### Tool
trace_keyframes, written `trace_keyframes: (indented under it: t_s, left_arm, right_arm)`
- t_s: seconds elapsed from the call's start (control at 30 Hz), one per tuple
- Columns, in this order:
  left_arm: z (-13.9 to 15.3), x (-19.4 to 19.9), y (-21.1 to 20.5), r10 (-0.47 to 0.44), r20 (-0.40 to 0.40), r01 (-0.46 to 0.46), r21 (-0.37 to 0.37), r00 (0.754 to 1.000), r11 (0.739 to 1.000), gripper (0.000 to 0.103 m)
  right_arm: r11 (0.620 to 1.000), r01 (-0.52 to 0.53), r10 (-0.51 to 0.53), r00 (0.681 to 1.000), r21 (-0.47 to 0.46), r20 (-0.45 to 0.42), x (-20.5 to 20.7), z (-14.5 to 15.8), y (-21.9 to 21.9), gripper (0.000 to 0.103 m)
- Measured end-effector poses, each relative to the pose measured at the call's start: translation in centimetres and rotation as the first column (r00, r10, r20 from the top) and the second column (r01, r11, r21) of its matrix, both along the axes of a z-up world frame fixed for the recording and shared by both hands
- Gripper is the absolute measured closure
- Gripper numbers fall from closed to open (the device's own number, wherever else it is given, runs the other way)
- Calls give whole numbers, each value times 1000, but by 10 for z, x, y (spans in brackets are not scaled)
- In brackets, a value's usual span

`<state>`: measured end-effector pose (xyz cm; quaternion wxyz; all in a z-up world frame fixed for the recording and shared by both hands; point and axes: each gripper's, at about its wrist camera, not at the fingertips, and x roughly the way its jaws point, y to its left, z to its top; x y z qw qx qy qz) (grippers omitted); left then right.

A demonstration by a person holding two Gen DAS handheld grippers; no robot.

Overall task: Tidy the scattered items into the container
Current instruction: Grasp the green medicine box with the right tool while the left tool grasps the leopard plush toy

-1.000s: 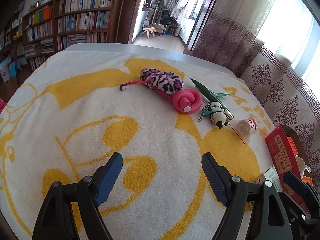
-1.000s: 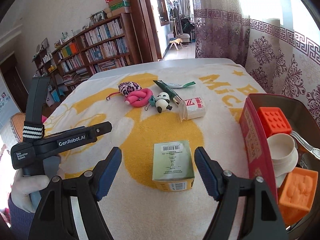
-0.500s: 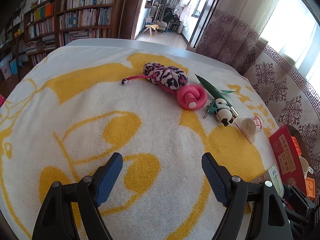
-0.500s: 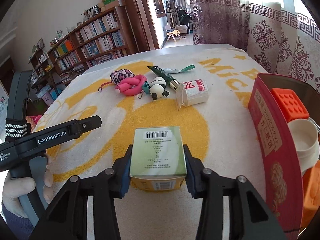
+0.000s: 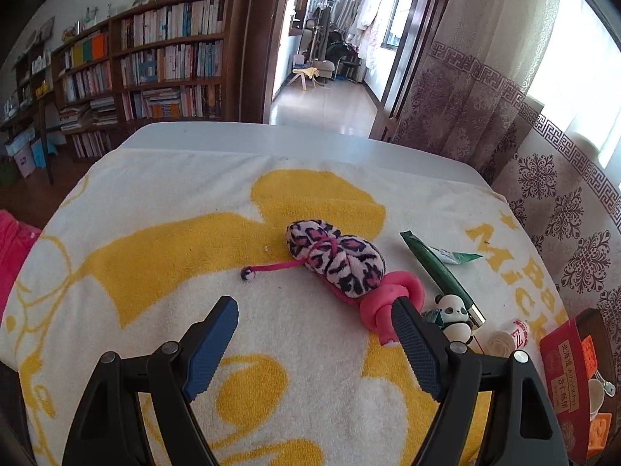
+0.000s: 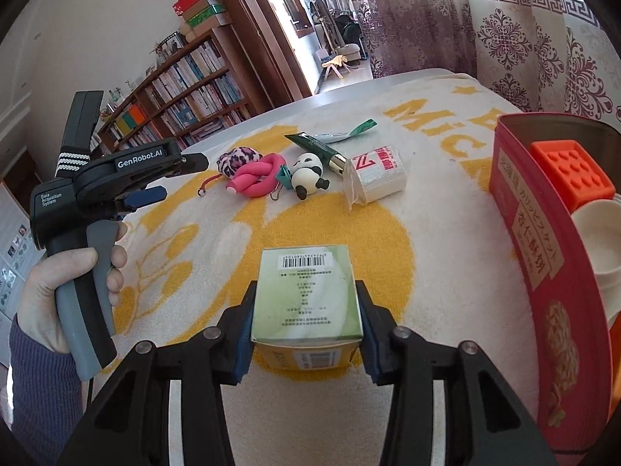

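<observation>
My right gripper (image 6: 304,303) is shut on a green and yellow box (image 6: 306,295), held just above the towel. The red tin (image 6: 543,256) stands to its right, holding an orange block (image 6: 570,174) and a white cup (image 6: 597,240). My left gripper (image 5: 314,334) is open and empty above the towel. Ahead of it lie a leopard-print pouch (image 5: 337,260), a pink knotted toy (image 5: 388,303), a panda figure (image 5: 452,310), a green tube (image 5: 438,268) and a white roll (image 5: 508,336). The tin shows at the right in the left wrist view (image 5: 562,365).
A white and yellow towel (image 5: 155,272) covers the table. Curtains (image 6: 524,39) hang behind the table's far right edge. Bookshelves (image 5: 155,70) stand beyond the far left. The left gripper body (image 6: 116,178) and hand are left of the box.
My right gripper went from open around the box to shut on it. My left gripper moved forward and tilted up, so the pouch and pink toy are now close to its right finger.
</observation>
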<state>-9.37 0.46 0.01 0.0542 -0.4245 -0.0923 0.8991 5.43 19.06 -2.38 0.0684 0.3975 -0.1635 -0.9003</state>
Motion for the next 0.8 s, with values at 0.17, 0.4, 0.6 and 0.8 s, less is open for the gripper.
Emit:
trace_keyframes:
  t_s: [0.17,0.4,0.6,0.8]
  left_arm:
    - [-16,-46,5,46,81,-50,40,996,998,20]
    - [-40,-71,25,27,126,-31,30,992,999,20]
    - [-50,-78,28,22,127,-27,39,992,999,20]
    - [-40,-66,13,25,122,-31,51,992,998,46]
  right_arm:
    - [1000,-4,4,1000,-16,25,-4,-5,1,54]
    - [1000,-4,5,1000,-26,31,-4,-7,2,54]
    - [1000,-4,5,1000,-30,31,-3,-7,2,54]
    - [999,-2,3,1000,-38,28,-4,-6,3,54]
